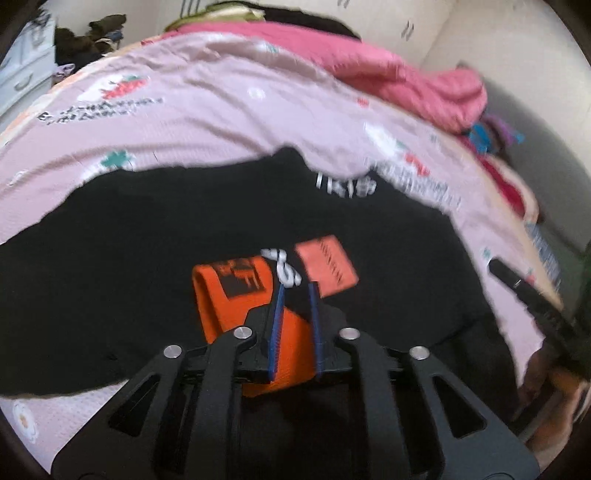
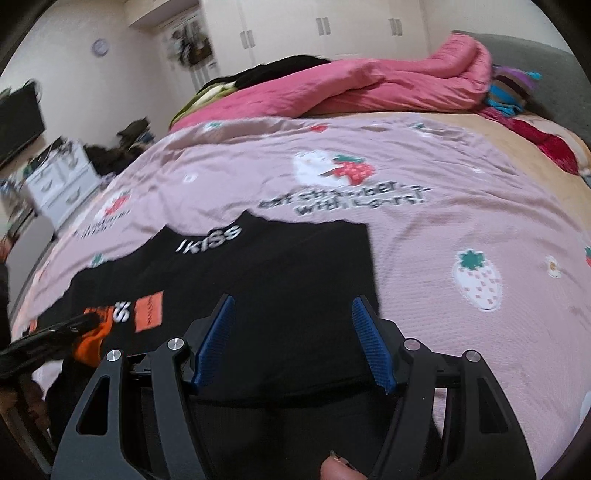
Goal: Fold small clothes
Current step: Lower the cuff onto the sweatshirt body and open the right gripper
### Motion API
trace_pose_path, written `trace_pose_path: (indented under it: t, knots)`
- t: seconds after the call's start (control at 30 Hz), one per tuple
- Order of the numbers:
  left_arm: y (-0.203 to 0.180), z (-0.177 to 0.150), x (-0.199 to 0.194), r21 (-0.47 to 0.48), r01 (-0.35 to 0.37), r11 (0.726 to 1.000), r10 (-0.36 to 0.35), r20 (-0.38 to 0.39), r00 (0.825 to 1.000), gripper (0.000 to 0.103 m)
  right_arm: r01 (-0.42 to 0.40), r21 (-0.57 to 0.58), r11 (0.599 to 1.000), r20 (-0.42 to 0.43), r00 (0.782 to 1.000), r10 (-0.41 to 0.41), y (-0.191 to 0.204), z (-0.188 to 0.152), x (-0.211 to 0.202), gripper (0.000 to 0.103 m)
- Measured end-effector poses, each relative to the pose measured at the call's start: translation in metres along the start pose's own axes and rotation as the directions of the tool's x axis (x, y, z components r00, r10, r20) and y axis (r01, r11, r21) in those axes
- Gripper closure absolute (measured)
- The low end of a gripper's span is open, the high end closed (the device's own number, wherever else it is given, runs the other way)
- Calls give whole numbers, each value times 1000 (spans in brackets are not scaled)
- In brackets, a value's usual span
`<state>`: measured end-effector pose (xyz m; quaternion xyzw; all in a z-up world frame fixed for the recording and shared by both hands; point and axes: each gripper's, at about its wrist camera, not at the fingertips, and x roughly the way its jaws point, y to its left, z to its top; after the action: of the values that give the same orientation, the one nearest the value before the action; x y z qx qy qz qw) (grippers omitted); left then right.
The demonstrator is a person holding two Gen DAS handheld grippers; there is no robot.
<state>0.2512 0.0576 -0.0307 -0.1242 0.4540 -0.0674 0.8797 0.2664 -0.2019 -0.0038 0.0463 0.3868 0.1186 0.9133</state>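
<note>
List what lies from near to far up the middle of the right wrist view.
Right tool, black garment, pink strawberry sheet, pink quilt, white wardrobe doors.

Right claw (image 2: 293,338) gapes empty over black garment (image 2: 258,280) on pink bedsheet (image 2: 424,236).

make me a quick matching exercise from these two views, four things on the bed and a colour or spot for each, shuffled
Things:
1. shirt
2. quilt
3. bedsheet
4. left gripper

Descriptions:
A. light pink, printed with strawberries
B. black, white lettering near the neck
C. over the shirt's orange patches
D. deep pink, bunched at the far end of the bed

Pairs: 1-B, 2-D, 3-A, 4-C
</note>
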Motion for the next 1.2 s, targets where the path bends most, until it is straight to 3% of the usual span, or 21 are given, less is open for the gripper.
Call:
trace_pose_path:
  t: [0.07,0.17,0.23,0.3,0.37,0.63,0.93,1.2]
  knots:
    - [4,-4,12,-6,-13,1000,12,-41,999,80,-15,-13,1000,-21,1000,15,4,-2,4,38]
    - [14,-4,18,-33,0,999,-2,-62,998,80,-12,-29,1000,-64,998,10,5,-5,13,38]
    - [17,-4,16,-42,12,999,-14,-61,998,80,45,-52,998,-107,993,-51,2,-11,24,38]
    - [17,-7,15,-34,8,999,-10,-60,998,80,109,-63,992,-193,974,-119,-6,-20,44,38]
    - [14,-8,15,-22,-3,1000,2,-58,998,80,103,-49,993,-220,969,-111,-10,-25,53,38]
    - [8,-7,6,3,-15,1000,16,-35,999,69,19,54,998,-167,986,-10,-14,-15,32,33]
    - [13,0,-10,-20,-59,998,60,19,998,51,-21,92,995,-103,994,31,-13,-5,13,13]
    - [24,2,-31,-78,-97,992,103,70,992,13,-53,78,996,-23,998,55,-1,3,-3,6]
